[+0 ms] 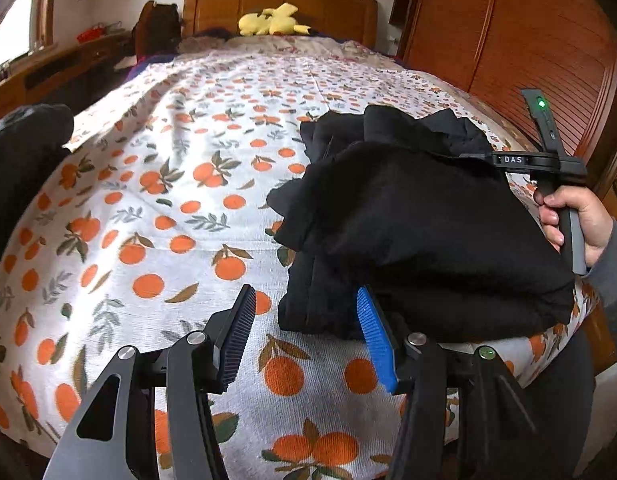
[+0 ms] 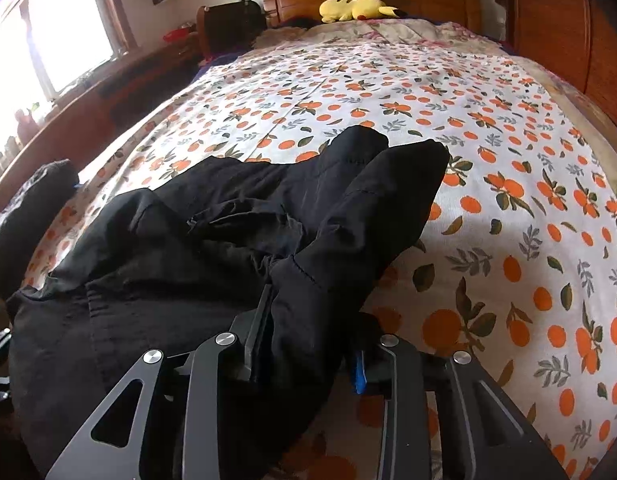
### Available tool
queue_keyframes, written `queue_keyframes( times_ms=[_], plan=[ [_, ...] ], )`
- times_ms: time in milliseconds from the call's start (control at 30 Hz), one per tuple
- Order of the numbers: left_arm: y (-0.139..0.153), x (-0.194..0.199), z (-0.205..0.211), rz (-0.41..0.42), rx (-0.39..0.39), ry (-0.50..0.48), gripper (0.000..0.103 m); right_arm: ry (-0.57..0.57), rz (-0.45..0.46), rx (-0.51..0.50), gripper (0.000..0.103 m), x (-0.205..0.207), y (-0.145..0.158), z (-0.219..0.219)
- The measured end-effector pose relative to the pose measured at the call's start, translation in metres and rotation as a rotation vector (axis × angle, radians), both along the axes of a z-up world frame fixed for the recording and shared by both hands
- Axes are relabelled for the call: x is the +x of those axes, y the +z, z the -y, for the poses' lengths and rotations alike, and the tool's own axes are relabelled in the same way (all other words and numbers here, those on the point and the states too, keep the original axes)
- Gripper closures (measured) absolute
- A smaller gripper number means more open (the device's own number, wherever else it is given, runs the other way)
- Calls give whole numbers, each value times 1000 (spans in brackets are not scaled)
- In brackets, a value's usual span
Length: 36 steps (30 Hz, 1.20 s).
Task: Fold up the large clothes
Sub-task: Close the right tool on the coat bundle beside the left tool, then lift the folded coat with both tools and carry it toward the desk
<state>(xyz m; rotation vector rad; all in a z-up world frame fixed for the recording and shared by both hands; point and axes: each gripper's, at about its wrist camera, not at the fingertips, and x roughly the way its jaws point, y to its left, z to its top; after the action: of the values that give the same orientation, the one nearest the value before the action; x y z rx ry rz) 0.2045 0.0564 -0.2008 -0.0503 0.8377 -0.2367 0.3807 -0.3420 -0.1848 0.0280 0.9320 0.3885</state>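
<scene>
A black garment [image 1: 408, 220] lies bunched in thick folds on the right of the orange-print bedsheet [image 1: 168, 208]. My left gripper [image 1: 306, 320] stands open just left of the garment's near edge. Only sheet shows between its dark pad and its blue pad [image 1: 374, 340], which sits against the cloth. In the right wrist view the same garment [image 2: 228, 240] spreads to the left, and my right gripper [image 2: 308, 320] is shut on a thick padded fold of it. That fold covers most of its blue pad. A hand [image 1: 580, 220] holds the right gripper's handle behind the pile.
A second dark cloth heap [image 1: 24, 152] sits at the bed's left edge. A yellow plush toy [image 1: 272, 20] rests by the wooden headboard [image 1: 276, 0]. A wooden wardrobe [image 1: 528, 40] stands on the right. A window and a desk [image 2: 108, 92] are on the left.
</scene>
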Motion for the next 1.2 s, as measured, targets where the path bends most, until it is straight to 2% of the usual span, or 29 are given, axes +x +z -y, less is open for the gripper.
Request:
queue_keyframes(
  times_ms=[133,333,467,700,900,1200],
  plan=[
    [-4,3,4,-17,-1,1,49,-7,-10,28,71,2,-2,4],
    [-10,4,9,-36,-9,-34,81,-27,3,31,76,-4,3,2],
    [-4,-1,6,-15,-35,-33,93,-20,36,44,80,-9,16,2],
    [35,-22,1,104,-23,-25,96,38,134,48,82,-29,65,-12],
    [71,-36,-22,186,-34,26,97,89,217,80,83,-40,110,-34],
    [122,-46,-91,292,-9,140,97,180,275,103,83,-26,149,-114]
  ],
)
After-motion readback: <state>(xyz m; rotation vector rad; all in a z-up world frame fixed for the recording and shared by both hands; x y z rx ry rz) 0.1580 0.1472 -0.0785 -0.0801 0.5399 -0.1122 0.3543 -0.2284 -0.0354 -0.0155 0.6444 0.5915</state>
